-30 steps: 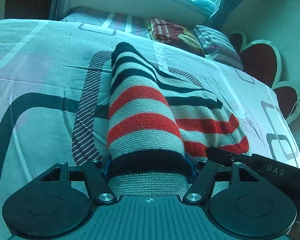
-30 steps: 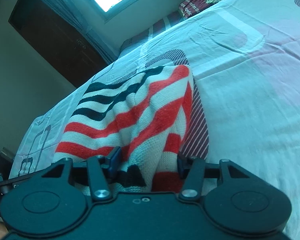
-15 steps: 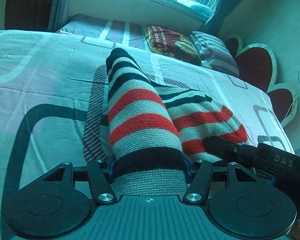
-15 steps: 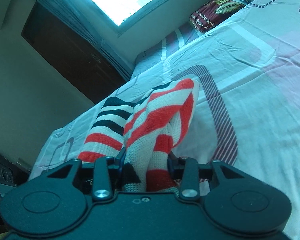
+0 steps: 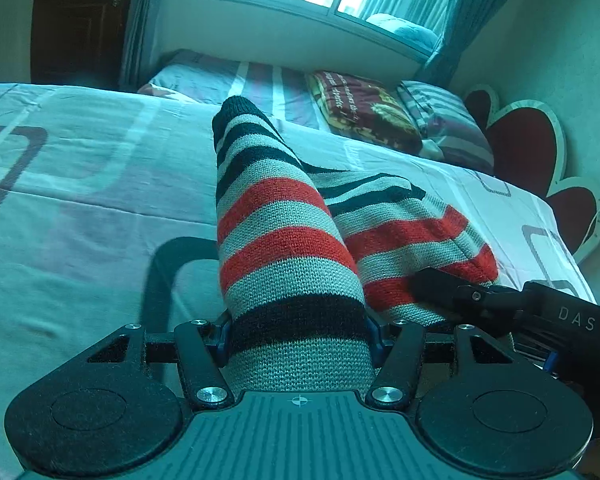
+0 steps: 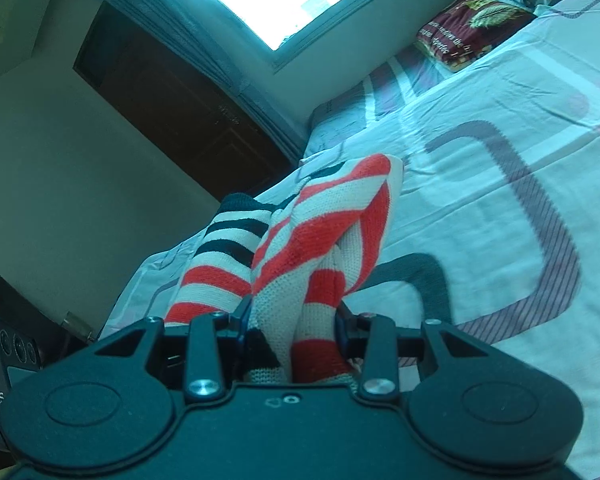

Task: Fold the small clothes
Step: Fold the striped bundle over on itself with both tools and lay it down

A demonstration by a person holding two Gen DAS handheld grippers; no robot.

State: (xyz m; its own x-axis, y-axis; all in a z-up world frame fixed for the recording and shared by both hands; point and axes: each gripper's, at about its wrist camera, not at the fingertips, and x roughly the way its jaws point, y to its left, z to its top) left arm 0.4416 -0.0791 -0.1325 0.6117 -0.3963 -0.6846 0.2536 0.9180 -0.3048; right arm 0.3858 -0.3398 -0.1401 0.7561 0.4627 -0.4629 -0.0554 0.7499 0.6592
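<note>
A small knitted sweater with grey, red and black stripes (image 5: pixel 284 248) is lifted off the bed. My left gripper (image 5: pixel 298 340) is shut on its near edge, and the cloth rises steeply ahead of it. My right gripper (image 6: pixel 292 332) is shut on another bunched part of the same sweater (image 6: pixel 332 232). The right gripper also shows at the right of the left wrist view (image 5: pixel 500 300), close beside the left one. The sweater's far end still touches the bedsheet (image 5: pixel 80 200).
The bed carries a pale sheet with grey and pink looped patterns (image 6: pixel 500 184). Pillows (image 5: pixel 364 108) lie at the far end under a window. A heart-shaped headboard (image 5: pixel 528 140) stands at the right. A dark wooden door (image 6: pixel 172 100) is behind the bed.
Both grippers have risen and tilted up with the sweater, pulling more of it off the bed. The two held parts have come closer together and the cloth hangs steeper.
</note>
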